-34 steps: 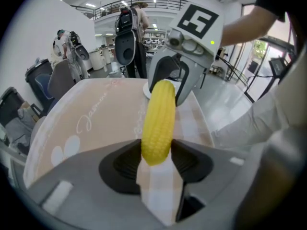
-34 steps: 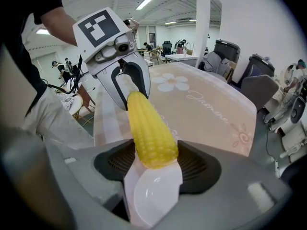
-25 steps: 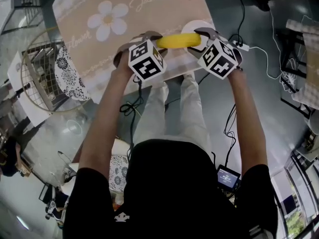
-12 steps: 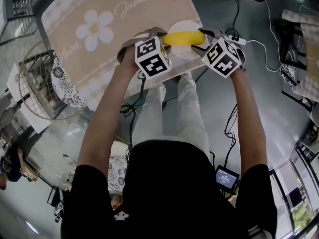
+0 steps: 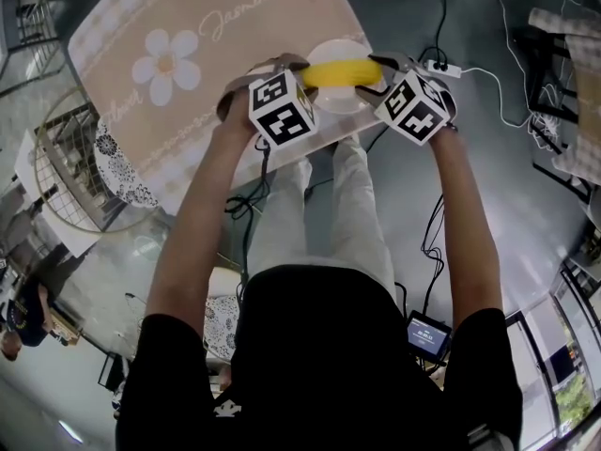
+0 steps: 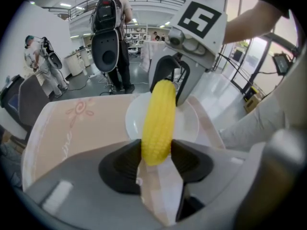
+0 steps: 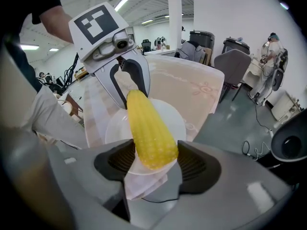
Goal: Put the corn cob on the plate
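- The cob (image 5: 343, 71) is being clamped at each end, by the left gripper (image 6: 157, 158) and the right gripper (image 7: 154, 163), so it is being held level
- It is being held over the plate (image 6: 189, 121), seemingly for lowering flat onto it

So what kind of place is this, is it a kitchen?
Probably not. It looks like a big lab or workshop hall. A power strip lies on the shiny floor, a person with a big backpack stands in the open room, and an office chair sits nearby.
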`<move>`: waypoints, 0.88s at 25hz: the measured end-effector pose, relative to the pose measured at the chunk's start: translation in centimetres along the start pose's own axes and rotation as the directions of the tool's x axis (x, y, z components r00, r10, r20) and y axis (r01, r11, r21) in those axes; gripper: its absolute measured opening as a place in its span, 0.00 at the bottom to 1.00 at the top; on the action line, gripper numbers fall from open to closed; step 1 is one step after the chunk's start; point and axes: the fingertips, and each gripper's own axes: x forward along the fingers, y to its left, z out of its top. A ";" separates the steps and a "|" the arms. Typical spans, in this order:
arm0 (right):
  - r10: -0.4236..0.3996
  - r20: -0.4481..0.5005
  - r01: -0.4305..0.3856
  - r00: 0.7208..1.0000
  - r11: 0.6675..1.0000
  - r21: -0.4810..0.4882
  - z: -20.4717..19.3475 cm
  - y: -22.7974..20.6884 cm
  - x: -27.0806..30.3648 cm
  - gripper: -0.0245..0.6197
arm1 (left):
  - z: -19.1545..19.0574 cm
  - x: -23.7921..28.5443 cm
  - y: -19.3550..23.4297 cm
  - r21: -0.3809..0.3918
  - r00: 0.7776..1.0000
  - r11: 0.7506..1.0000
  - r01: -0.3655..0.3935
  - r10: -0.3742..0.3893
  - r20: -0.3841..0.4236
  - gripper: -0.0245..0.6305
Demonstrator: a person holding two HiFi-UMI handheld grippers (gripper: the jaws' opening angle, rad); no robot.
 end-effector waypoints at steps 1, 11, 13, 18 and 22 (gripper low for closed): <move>0.000 0.004 0.000 1.000 1.000 0.001 0.0 0.0 0.0 0.47 | 0.0 0.0 0.0 -0.001 1.000 1.000 -0.001 0.001 0.002 0.36; -0.010 0.005 0.010 1.000 1.000 0.003 0.0 0.1 -0.1 0.47 | 0.6 -0.4 0.4 -0.019 0.997 0.999 -0.035 0.036 0.066 0.41; -0.003 0.006 0.003 1.000 1.000 0.014 0.0 0.2 -0.2 0.47 | 0.5 -0.5 0.6 -0.028 0.997 0.999 -0.037 0.039 0.067 0.43; 0.000 0.031 -0.001 1.000 0.999 0.039 0.2 0.4 -0.7 0.47 | 0.6 -1.1 0.7 -0.024 0.995 0.998 -0.053 0.055 0.078 0.43; -0.012 0.055 0.009 0.998 0.999 0.043 1.0 0.3 -1.6 0.47 | 1.3 -2.1 1.0 -0.033 0.991 0.997 -0.074 0.077 0.110 0.43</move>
